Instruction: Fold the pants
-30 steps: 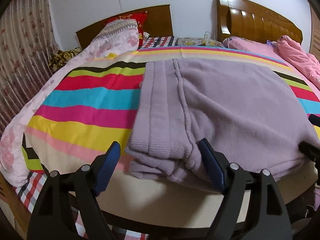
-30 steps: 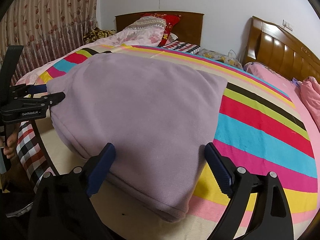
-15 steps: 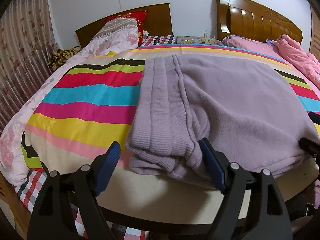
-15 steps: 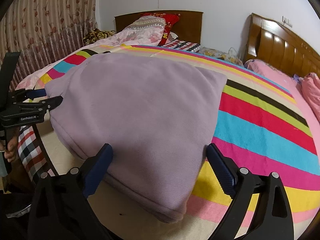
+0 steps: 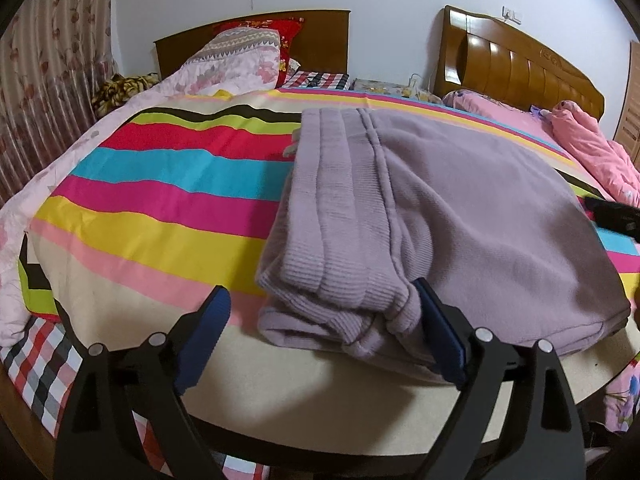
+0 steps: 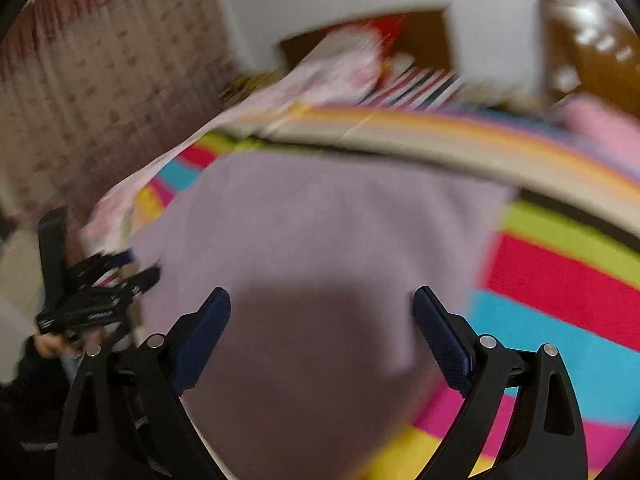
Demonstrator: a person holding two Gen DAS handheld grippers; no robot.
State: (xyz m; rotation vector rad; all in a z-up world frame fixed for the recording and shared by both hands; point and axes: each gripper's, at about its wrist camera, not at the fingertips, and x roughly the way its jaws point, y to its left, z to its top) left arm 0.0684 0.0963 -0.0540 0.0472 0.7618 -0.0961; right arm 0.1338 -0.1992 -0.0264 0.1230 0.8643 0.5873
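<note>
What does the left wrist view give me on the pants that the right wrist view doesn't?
Left wrist only: the ribbed waistband at the stack's near end, sharp, with the left gripper, jaws opening, straddling its corner without pinching. Right wrist only: blurred, the plain folded side, the right gripper open above it, and a hand holding the left gripper. Both: folded purple pants on the striped bedspread.

A bed under a bright rainbow-striped cover (image 5: 168, 184) fills the frame's middle. At upper left hangs a floral pink curtain (image 5: 52, 80). A dark wooden headboard (image 5: 320, 40) stands top centre, a lighter carved headboard (image 5: 516, 68) upper right, beside a crumpled pink quilt (image 5: 592, 152).
</note>
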